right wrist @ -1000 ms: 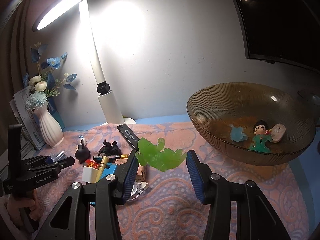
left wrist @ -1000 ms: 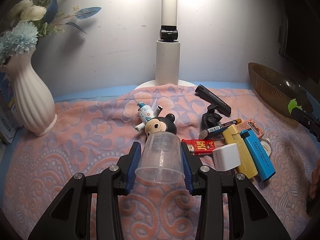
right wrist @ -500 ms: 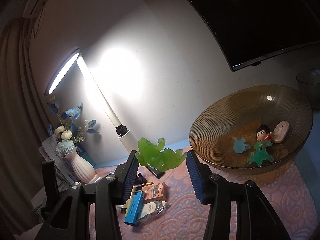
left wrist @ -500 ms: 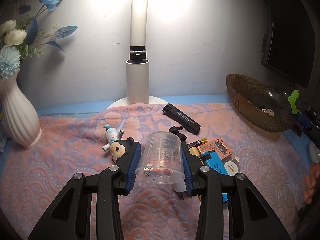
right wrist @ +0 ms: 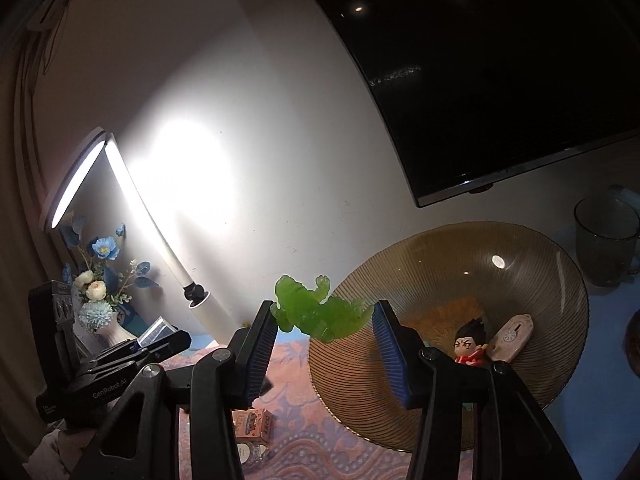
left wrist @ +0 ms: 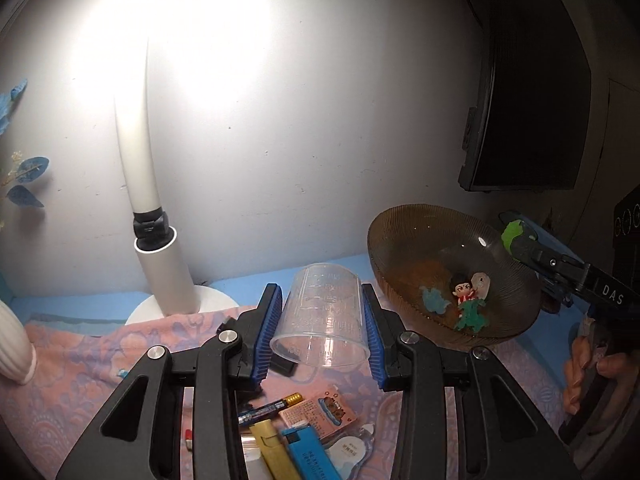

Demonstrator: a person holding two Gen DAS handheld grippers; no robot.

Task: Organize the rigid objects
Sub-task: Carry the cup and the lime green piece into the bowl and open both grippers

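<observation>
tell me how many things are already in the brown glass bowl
3 visible in the bowl: a blue piece at left, a red-and-green figure mid-bowl, a beige piece leaning beside it. The right gripper hides part of the bowl in its view, so more could be hidden.

Blue tabletop (left wrist: pixel 80 304) under pink patterned cloth (left wrist: pixel 72 368) — amber glass bowl (left wrist: pixel 516 320), lamp base (left wrist: pixel 216 300), lighters (left wrist: pixel 308 456).

Left gripper (left wrist: pixel 322 322) is raised, its blue pads (left wrist: pixel 267 334) pressed against both sides of a clear cup (left wrist: pixel 322 318). Right gripper (right wrist: pixel 325 326) is raised too, its fingers set wider, a green toy (right wrist: pixel 316 314) held between them.
</observation>
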